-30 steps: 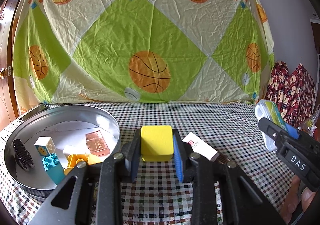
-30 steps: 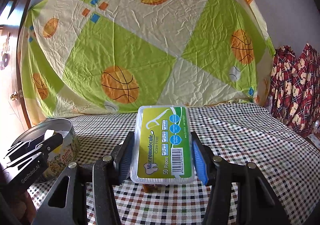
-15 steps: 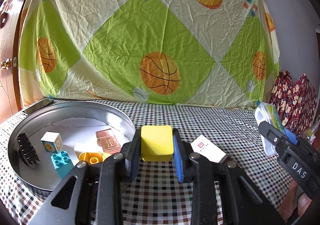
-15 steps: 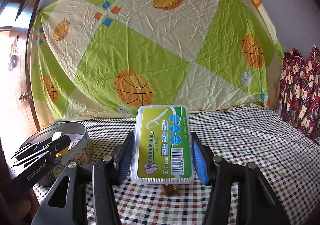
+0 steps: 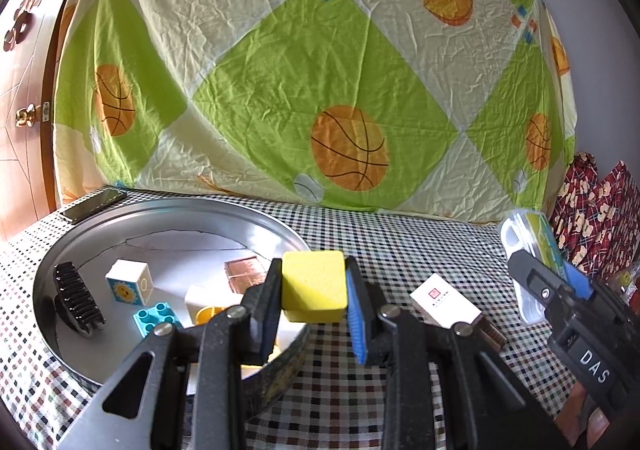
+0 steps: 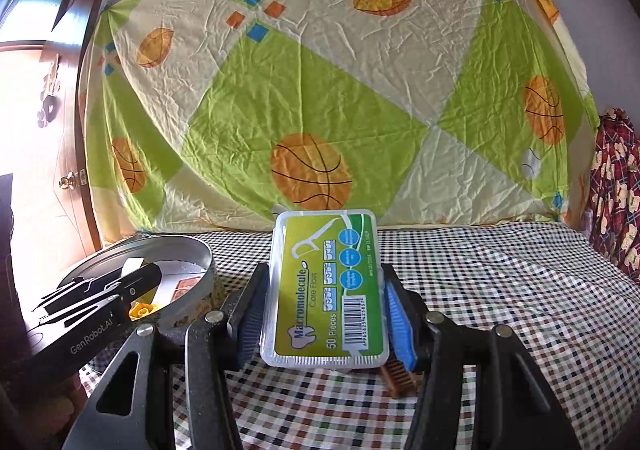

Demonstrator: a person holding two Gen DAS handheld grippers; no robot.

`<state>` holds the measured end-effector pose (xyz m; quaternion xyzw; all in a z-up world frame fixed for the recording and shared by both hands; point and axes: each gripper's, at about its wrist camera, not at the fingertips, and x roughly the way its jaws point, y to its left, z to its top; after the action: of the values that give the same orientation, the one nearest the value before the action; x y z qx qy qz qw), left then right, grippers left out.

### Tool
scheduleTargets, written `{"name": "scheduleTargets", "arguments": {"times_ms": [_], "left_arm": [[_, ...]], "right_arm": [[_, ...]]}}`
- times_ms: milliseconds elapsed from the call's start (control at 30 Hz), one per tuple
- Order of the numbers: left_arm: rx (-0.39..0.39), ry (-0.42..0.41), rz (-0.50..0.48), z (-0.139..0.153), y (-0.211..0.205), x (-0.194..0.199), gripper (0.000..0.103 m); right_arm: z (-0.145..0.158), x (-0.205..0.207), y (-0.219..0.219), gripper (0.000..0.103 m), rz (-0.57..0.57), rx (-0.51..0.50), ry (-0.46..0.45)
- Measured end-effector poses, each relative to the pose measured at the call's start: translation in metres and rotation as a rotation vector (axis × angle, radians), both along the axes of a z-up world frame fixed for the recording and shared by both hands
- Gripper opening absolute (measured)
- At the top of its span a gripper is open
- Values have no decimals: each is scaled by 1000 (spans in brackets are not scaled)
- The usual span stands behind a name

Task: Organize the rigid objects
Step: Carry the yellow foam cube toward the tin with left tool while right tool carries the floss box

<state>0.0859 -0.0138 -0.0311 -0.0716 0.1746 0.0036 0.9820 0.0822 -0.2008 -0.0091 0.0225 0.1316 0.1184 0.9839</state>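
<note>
I'm watching the tin growing larger in the left view, spreading from 9 o'clock toward centre compared with a second ago; its rim is now passing under my left gripper. That gripper is clenching the yellow block, as before, now hanging above the tin's near rim. My right gripper is gripping the floss box upright above the checked cloth, unchanged, with the tin now sitting nearer at 9 o'clock.
</note>
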Motion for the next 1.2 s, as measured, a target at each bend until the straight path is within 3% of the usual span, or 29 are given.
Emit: {"name": "scheduleTargets", "arguments": {"times_ms": [1200], "left_arm": [[-68, 8, 91, -3, 65, -8, 28]], "right_arm": [[-4, 3, 79, 56, 143, -36, 2]]}}
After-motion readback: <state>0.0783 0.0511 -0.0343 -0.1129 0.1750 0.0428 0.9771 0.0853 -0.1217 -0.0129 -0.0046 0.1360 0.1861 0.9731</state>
